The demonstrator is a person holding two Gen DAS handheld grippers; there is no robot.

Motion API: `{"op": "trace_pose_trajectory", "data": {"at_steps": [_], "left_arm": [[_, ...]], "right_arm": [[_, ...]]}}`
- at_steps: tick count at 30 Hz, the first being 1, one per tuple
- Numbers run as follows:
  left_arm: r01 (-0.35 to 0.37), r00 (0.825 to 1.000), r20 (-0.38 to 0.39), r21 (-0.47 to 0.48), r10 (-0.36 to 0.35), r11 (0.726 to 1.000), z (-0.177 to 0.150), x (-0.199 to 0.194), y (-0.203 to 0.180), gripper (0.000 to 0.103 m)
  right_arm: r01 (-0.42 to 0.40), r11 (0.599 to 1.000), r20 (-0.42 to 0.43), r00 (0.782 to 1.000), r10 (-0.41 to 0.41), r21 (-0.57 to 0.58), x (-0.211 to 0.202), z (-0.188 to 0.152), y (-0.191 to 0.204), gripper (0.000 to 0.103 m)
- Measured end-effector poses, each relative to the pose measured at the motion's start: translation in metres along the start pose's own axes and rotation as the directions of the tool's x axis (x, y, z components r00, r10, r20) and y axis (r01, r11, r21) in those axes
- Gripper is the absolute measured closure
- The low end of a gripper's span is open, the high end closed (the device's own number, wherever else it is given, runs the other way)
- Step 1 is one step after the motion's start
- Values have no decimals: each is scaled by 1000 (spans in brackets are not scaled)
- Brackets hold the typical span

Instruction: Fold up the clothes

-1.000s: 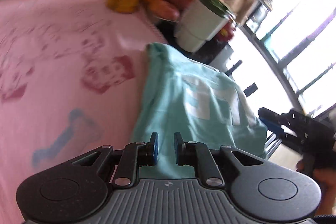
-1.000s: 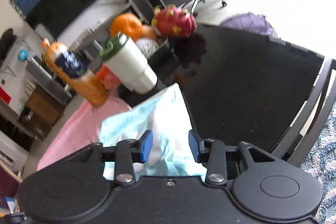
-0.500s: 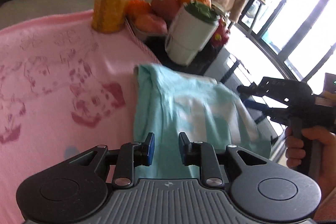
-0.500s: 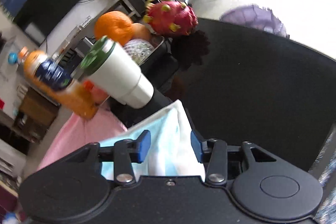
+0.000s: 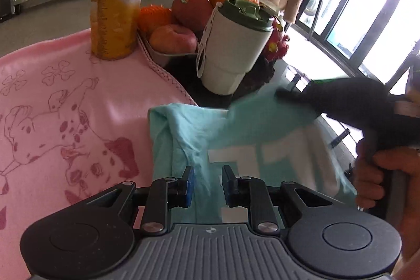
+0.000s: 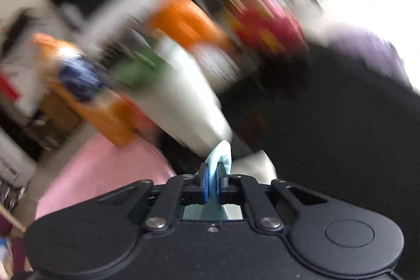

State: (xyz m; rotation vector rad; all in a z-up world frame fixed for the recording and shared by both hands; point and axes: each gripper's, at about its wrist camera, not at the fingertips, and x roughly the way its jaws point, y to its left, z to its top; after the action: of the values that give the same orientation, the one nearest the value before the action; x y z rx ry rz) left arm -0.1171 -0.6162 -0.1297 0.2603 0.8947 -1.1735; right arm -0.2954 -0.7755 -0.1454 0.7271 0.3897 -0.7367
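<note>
Cup (image 5: 232, 49) just beyond teal shirt (image 5: 236, 138); right tongs (image 6: 213, 181) pinching its edge, left tongs (image 5: 208, 184) agape, empty.

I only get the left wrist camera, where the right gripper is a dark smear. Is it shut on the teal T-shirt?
Observer: Yes. In the right wrist view the right gripper is shut on a fold of the teal T-shirt.
Operator: Deep bite or just an edge?
Observer: A small bunched tuft pokes out past the blue pads.
Operator: Near the cup?
Observer: Just below the base of the white tumbler with a green lid; blur hides any contact.
</note>
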Motion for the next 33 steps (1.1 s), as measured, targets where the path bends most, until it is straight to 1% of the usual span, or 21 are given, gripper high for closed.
{"op": "trace_pose_trajectory", "data": {"at_steps": [1,3,4,6,7,11,14,15,17,18,19,20,21,22,23,26,28,29,31,32,33], "left_arm": [[-8,1000,12,-6,8,1000,0,2,0,84],[-23,1000,11,-20,24,1000,-2,6,0,84],[-35,999,6,-25,35,999,-4,8,0,84],[-46,999,6,-33,46,998,-7,7,2,83],[-47,999,9,-40,47,998,-8,4,4,83],[-30,999,27,-47,31,998,-14,-18,10,83],[4,1000,31,11,-4,1000,-25,-35,3,83],[8,1000,29,35,-9,999,-30,-39,-1,83],[3,1000,15,57,-4,998,-42,-40,-8,83],[-6,1000,-2,53,6,999,-47,-37,-9,83],[-15,1000,-25,35,16,999,-53,-33,-8,83],[-20,998,-53,6,21,1000,-58,-28,-5,83],[-34,997,-74,-22,32,999,-63,-25,-2,83],[-50,995,-93,-47,45,998,-69,-21,2,83],[-65,994,-91,-49,60,997,-74,-22,3,82],[-90,990,-110,-46,85,995,-79,-32,4,82],[-106,987,-124,-44,100,993,-83,-39,4,81],[-114,985,-132,-43,107,993,-84,-43,4,81],[-130,982,-146,-41,122,991,-87,-50,4,81],[-141,979,-153,-43,133,989,-88,-57,3,81],[-154,977,-159,-46,144,987,-88,-66,2,79]], "right_arm": [[13,1000,20,1000,-12,-21,-2,0,2,98],[66,998,-9,998,-66,-17,5,-5,-4,97],[92,996,-24,995,-93,-15,8,-7,-7,95],[145,989,-53,988,-146,-14,15,-11,-13,83],[165,986,-63,984,-165,-11,14,-13,-16,75],[198,980,-72,978,-196,25,-17,-16,-28,67],[167,979,-43,986,-163,116,-64,-20,-29,68],[131,980,-39,991,-127,152,-76,-23,-29,69],[7,975,-48,999,4,223,-86,-34,-29,75],[-45,963,-65,996,65,264,-88,-41,-30,75],[-69,949,-105,989,106,309,-86,-53,-31,75],[-55,941,-154,982,113,334,-82,-64,-33,75],[-18,938,-190,978,88,346,-80,-72,-36,82],[23,932,-192,980,51,362,-84,-77,-42,90],[63,924,-194,981,13,378,-87,-82,-48,103],[188,890,-204,973,-111,416,-100,-96,-64,103],[304,860,-208,949,-236,409,-116,-104,-66,97],[325,852,-194,944,-267,411,-124,-107,-65,89],[263,863,-117,965,-236,431,-143,-111,-58,89],[232,868,-78,972,-220,439,-152,-113,-54,88],[203,875,-43,978,-205,440,-162,-115,-48,86]]}}
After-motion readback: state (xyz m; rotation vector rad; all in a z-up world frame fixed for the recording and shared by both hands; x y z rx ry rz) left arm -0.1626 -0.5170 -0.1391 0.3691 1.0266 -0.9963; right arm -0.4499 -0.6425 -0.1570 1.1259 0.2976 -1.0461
